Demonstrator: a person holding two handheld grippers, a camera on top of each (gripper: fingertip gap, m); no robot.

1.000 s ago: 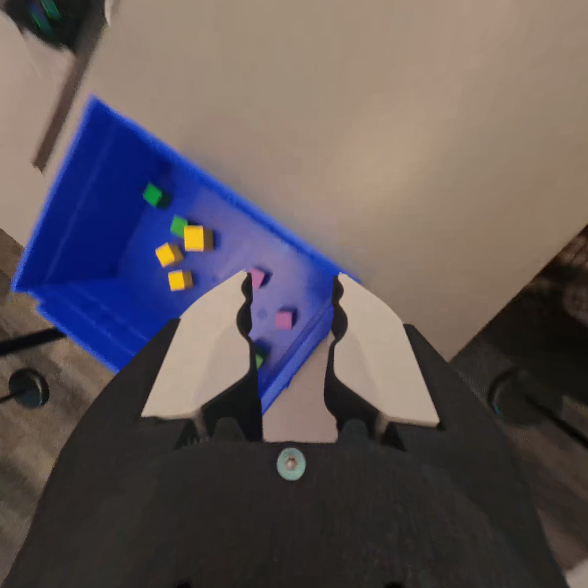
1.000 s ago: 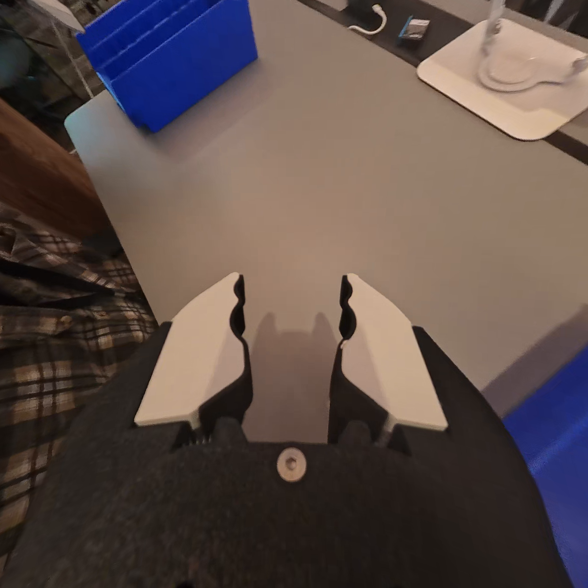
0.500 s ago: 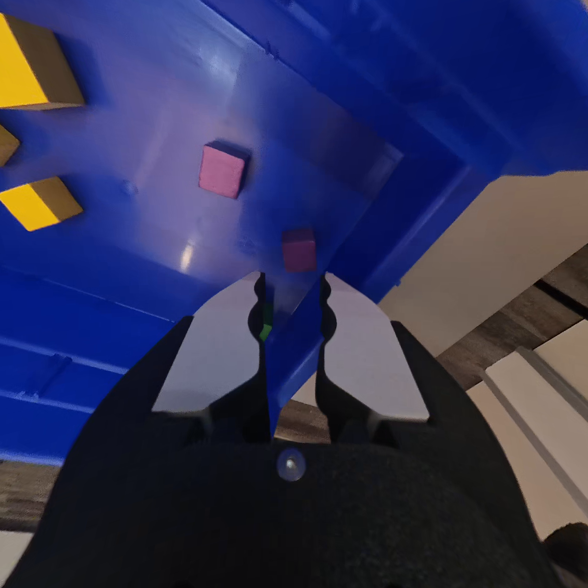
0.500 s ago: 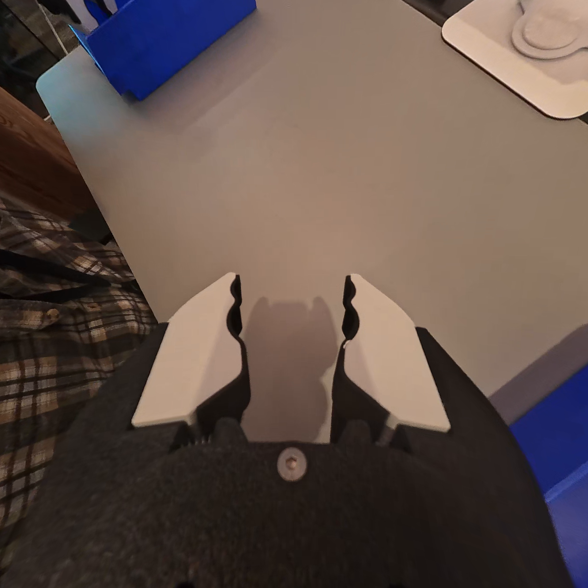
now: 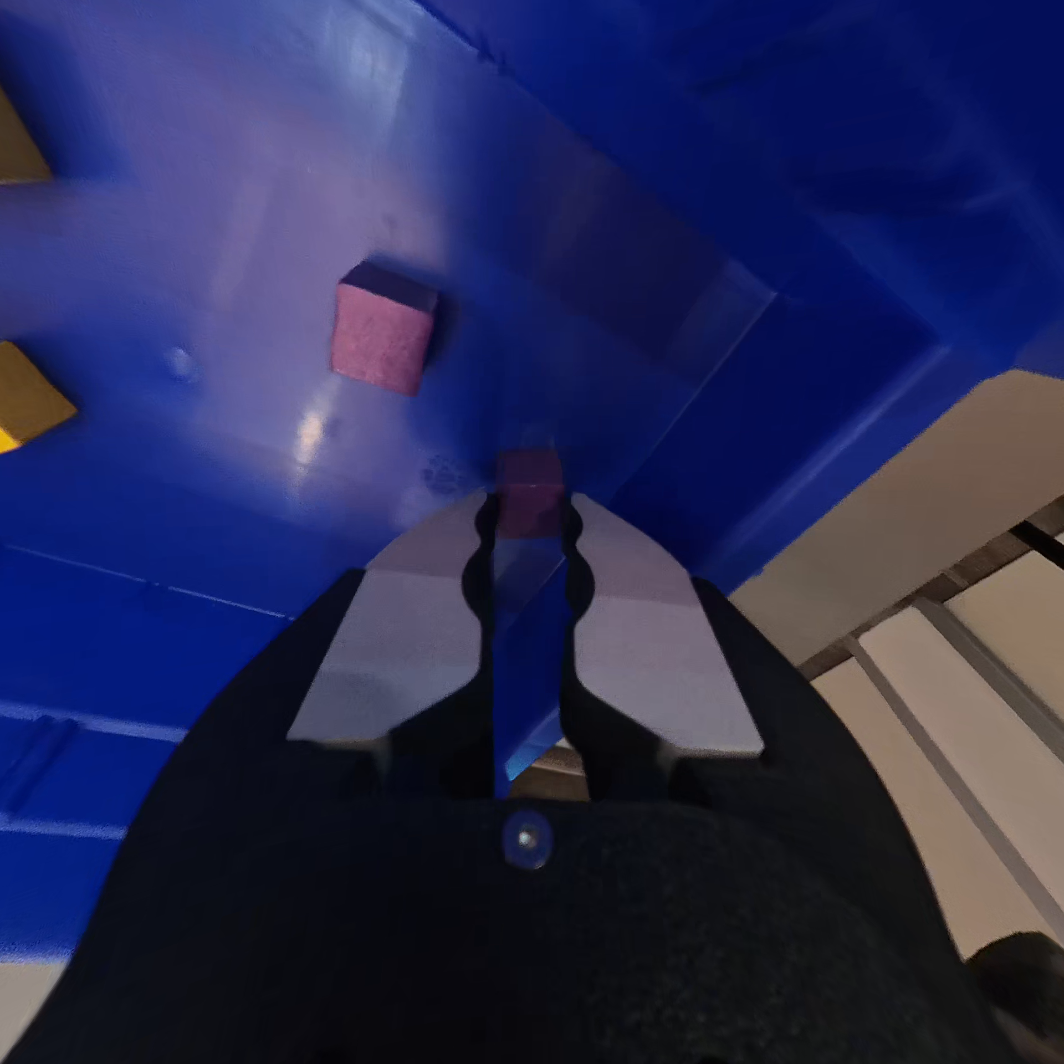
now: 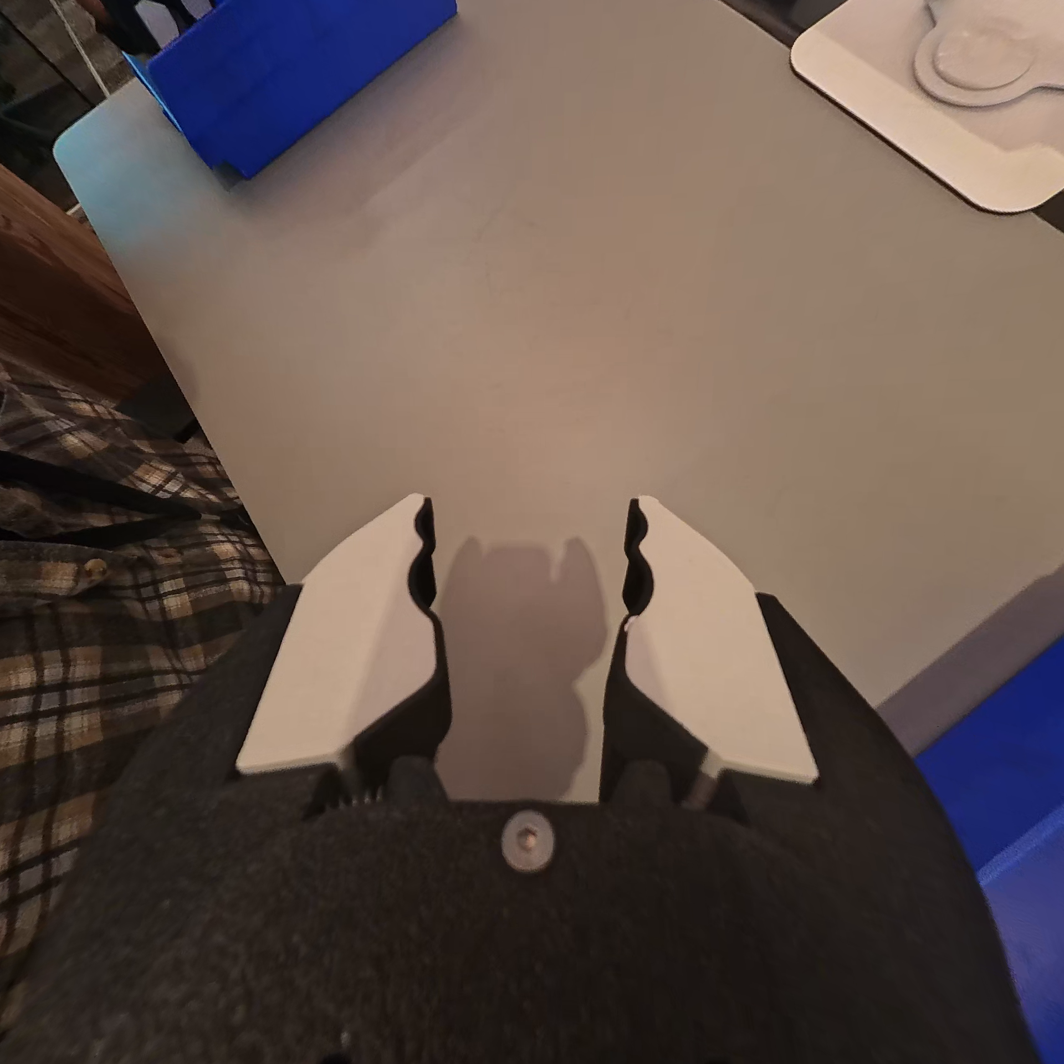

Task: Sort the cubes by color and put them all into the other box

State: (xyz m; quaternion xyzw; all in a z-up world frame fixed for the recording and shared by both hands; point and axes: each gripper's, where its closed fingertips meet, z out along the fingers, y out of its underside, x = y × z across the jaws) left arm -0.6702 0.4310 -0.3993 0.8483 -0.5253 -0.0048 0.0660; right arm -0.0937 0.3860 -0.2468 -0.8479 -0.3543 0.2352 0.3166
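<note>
1. No writing, label, brand, number or sign is showing legibly in either view.
</note>
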